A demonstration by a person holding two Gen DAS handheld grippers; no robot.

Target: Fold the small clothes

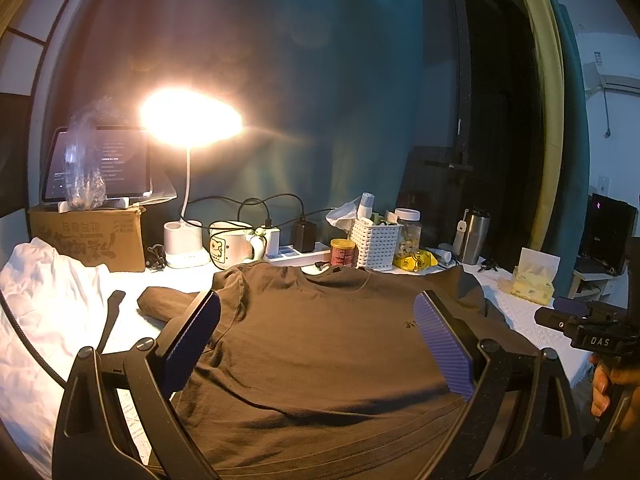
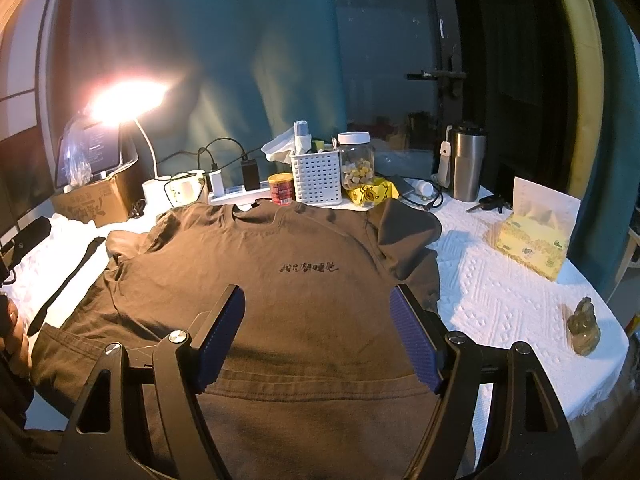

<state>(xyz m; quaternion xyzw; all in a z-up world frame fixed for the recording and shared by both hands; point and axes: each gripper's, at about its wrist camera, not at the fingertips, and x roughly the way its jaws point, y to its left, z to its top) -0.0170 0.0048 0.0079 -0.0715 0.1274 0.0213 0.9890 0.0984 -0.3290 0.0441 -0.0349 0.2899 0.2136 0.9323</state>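
Brown T-shirt (image 2: 304, 280) spread flat, front up, on the white-covered tabletop (image 2: 500, 280), left claw (image 1: 316, 344) released above its chest, right claw (image 2: 318, 332) likewise released above the hem, white basket (image 2: 317, 178) beyond the collar, tissue box (image 2: 532, 240) right of both.

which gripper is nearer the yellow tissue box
Right. The right gripper hangs over the brown t-shirt on the side where the tissue box stands; the left gripper is farther across the shirt.

The shirt (image 2: 280, 280) lies flat on the bench (image 2: 500, 288) under both claws. Past it stand a basket (image 2: 317, 178) and a lamp (image 2: 128, 98).
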